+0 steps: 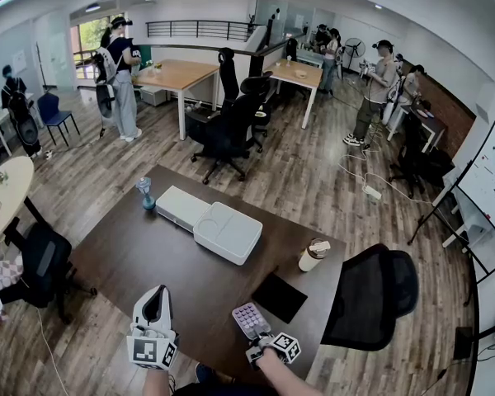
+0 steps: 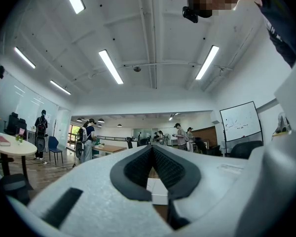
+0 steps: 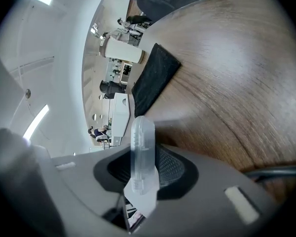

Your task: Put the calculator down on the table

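The calculator (image 3: 142,152) is held by its near end in the clamped right gripper (image 3: 142,174), projecting ahead over the table (image 3: 227,73). Judged light, rigid, slick-edged. The left gripper (image 2: 152,151) is closed and empty.

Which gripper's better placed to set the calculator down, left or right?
Right. The right gripper is shut on the calculator, over bare table beside the black mat. The left gripper is shut with nothing between its fingers.
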A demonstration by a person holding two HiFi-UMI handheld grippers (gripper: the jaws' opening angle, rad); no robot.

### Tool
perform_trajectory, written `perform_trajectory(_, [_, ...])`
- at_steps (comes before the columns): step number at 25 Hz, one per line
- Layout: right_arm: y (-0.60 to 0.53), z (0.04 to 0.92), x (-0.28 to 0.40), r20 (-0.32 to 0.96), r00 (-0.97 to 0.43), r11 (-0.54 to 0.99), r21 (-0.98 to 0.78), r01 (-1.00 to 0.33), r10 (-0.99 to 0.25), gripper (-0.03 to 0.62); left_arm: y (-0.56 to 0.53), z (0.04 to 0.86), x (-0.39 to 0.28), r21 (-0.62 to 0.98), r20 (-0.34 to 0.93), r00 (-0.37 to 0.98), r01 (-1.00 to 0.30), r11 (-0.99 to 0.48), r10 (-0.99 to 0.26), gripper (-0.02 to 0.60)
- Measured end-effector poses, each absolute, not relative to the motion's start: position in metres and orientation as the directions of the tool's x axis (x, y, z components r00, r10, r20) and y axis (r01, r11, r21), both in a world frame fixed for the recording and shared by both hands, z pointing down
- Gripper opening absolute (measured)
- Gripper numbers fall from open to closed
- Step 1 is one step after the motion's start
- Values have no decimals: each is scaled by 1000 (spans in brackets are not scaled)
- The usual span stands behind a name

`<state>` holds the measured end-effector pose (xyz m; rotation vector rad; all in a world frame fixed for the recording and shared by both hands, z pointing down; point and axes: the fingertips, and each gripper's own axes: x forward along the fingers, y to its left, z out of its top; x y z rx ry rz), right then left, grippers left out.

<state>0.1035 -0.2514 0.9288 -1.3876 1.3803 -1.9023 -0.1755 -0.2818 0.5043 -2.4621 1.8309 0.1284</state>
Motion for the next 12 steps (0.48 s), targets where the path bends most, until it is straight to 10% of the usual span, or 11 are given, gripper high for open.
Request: perform_trajectory(12, [-250, 933, 107, 483, -404, -452, -874, -176, -777, 123, -280, 503, -177, -1, -111, 286, -958, -288, -952, -5])
